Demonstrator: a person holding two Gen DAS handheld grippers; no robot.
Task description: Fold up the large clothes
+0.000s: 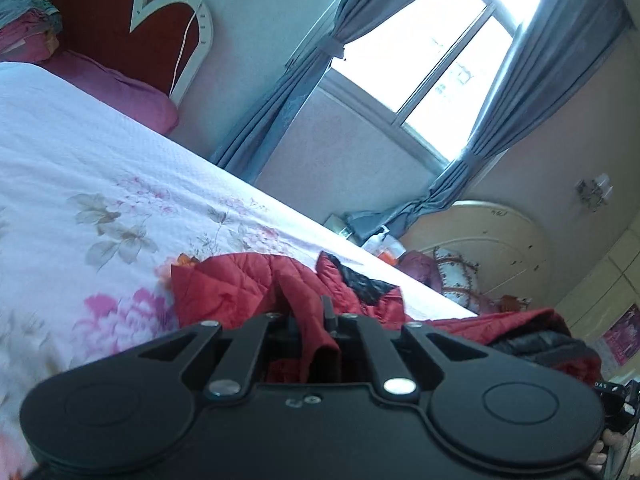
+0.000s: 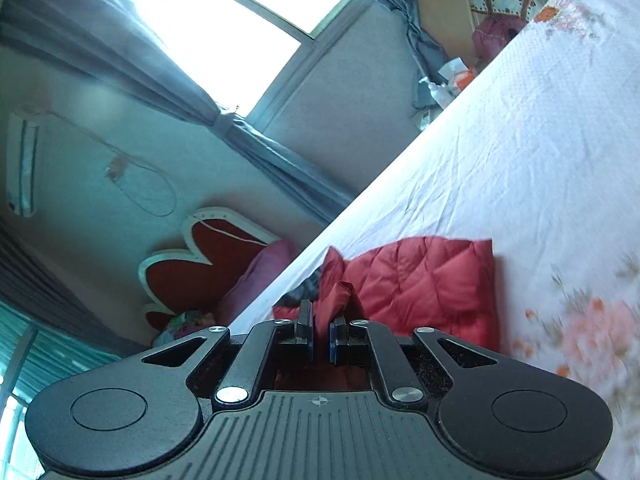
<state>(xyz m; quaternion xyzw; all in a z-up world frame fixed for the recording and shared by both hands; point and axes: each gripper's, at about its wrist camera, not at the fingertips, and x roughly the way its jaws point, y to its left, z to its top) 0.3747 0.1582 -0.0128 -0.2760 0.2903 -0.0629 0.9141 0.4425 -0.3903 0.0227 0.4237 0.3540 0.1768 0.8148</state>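
Note:
A red quilted jacket (image 1: 236, 284) with a black lining lies bunched on the floral bedspread (image 1: 100, 168). My left gripper (image 1: 310, 316) is shut on a fold of the red fabric, which hangs down between its fingers. In the right wrist view the same jacket (image 2: 420, 280) lies on the bedspread (image 2: 520, 160), partly flat. My right gripper (image 2: 322, 320) is shut on another pinched ridge of its red fabric, held between the blue-padded fingers (image 2: 306, 322). Both grippers are low, just above the bed.
A red and white headboard (image 1: 120, 12) and pink pillows (image 1: 128, 92) stand at the bed's head. A window (image 1: 432, 52) with grey curtains is beyond the bed's far edge. A cream footboard (image 1: 492, 248) and a patterned cushion (image 1: 456, 272) lie past the bed.

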